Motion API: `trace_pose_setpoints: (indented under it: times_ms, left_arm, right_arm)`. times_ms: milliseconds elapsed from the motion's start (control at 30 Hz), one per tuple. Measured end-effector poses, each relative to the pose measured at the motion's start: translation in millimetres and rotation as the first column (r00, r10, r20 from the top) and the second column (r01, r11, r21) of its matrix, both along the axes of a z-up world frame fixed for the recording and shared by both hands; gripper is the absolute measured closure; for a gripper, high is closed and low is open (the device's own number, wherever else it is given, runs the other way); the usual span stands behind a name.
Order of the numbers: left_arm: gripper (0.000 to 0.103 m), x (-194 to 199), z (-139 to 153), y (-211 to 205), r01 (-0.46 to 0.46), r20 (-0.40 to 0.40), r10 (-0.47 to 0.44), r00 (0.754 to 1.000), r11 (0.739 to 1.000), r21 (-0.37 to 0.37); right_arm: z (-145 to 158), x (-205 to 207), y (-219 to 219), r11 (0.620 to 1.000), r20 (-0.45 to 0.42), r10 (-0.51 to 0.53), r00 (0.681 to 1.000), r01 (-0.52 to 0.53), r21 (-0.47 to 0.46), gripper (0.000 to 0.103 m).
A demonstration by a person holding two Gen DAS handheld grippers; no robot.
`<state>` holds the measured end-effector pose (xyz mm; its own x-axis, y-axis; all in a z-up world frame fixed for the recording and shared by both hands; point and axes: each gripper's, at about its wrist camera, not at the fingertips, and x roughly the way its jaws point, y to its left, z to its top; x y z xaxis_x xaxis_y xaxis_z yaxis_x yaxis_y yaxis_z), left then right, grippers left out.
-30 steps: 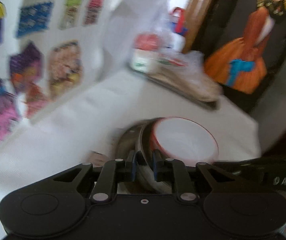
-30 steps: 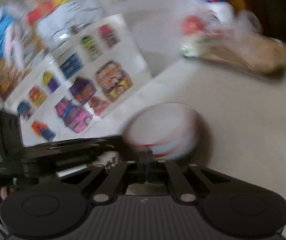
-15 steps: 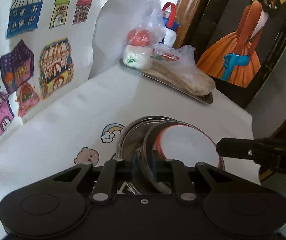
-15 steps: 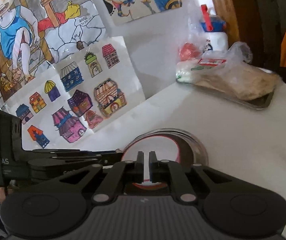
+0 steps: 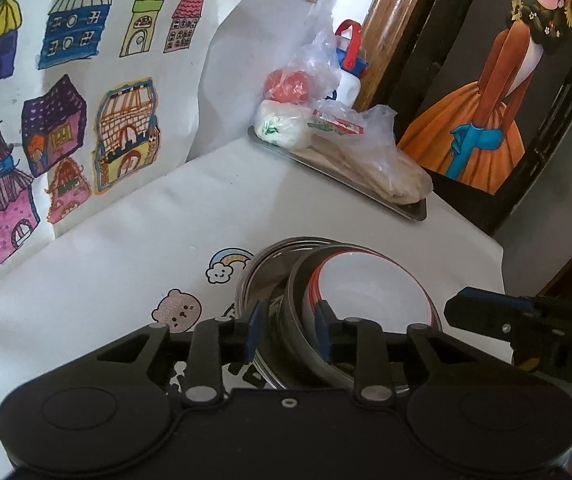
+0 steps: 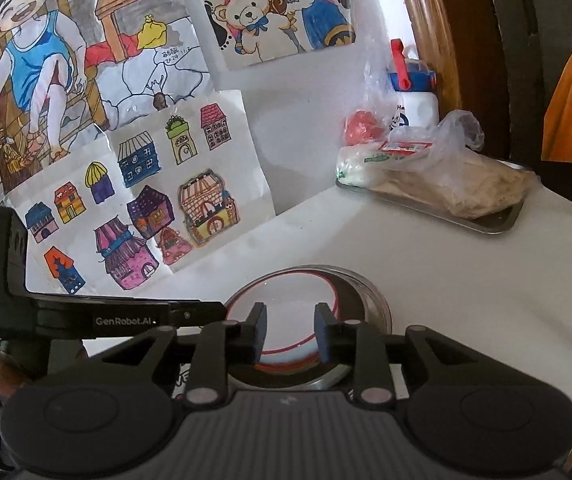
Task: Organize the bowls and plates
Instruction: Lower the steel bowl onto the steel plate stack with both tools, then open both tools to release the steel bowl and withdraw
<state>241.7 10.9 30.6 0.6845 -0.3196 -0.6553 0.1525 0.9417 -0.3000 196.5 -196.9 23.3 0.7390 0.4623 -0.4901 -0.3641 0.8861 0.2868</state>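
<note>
A white bowl with a red rim point(image 5: 374, 292) point(image 6: 286, 300) sits inside a steel bowl point(image 5: 306, 344), which leans on a shallow steel plate point(image 5: 258, 280) point(image 6: 370, 300) on the white table. My left gripper point(image 5: 288, 332) straddles the steel bowl's near rim. Its jaws are opening and the blue pads stand clear of the metal. My right gripper point(image 6: 290, 334) is at the white bowl's near rim, its jaws also opening with the pads off the rim. Each gripper shows in the other's view, the right one point(image 5: 486, 312) at the stack's right and the left one point(image 6: 190, 314) at its left.
A steel tray point(image 5: 406, 208) point(image 6: 486, 226) with bagged food stands at the back right. Behind it is a white bottle point(image 5: 348, 76) with a blue cap. Children's drawings point(image 5: 86, 120) lean on the wall at the left. The table's edge point(image 5: 486, 248) runs close on the right.
Both grippers were shut on the bowls' rims; now both pairs of jaws have spread apart. The stack has settled on the table and the blur has cleared.
</note>
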Motion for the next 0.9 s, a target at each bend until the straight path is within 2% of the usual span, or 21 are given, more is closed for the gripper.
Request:
trace_pose_setpoints:
  times_ms: [33, 100, 333, 633, 833, 900]
  left_arm:
    - [0.07, -0.9, 1.0, 0.3, 0.001, 0.003, -0.001, 1.0, 1.0, -0.001]
    - [0.057, -2.0, 3.0, 0.8, 0.002, 0.01, -0.002, 1.0, 1.0, -0.014]
    - [0.053, -7.9, 8.5, -2.8, 0.008, 0.035, -0.007, 0.999, 1.0, -0.01]
    - [0.039, -15.6, 15.8, 2.7, -0.015, 0.063, 0.016, 0.998, 1.0, -0.022]
    - [0.028, -21.2, 21.2, 5.0, -0.026, 0.09, 0.029, 0.996, 0.999, -0.034]
    - [0.02, -23.4, 23.2, 7.0, -0.034, 0.102, 0.038, 0.994, 0.999, -0.041]
  right_arm:
    - [-0.5, -0.4, -0.6, 1.0, 0.0, 0.0, 1.0, 0.0, 0.0, 0.069]
    - [-1.1, -1.7, -0.5, 1.0, 0.001, -0.002, 1.0, 0.002, -0.001, 0.066]
    - [-0.8, -6.2, -5.2, 1.0, 0.022, -0.027, 0.999, 0.027, -0.004, 0.053]
    - [2.0, -13.7, -14.0, 0.999, 0.038, -0.049, 0.998, 0.048, 0.019, 0.041]
    - [2.6, -19.6, -18.2, 0.997, 0.07, -0.07, 0.995, 0.068, 0.031, 0.028]
    - [1.9, -21.8, -19.9, 0.996, 0.08, -0.083, 0.993, 0.081, 0.033, 0.024]
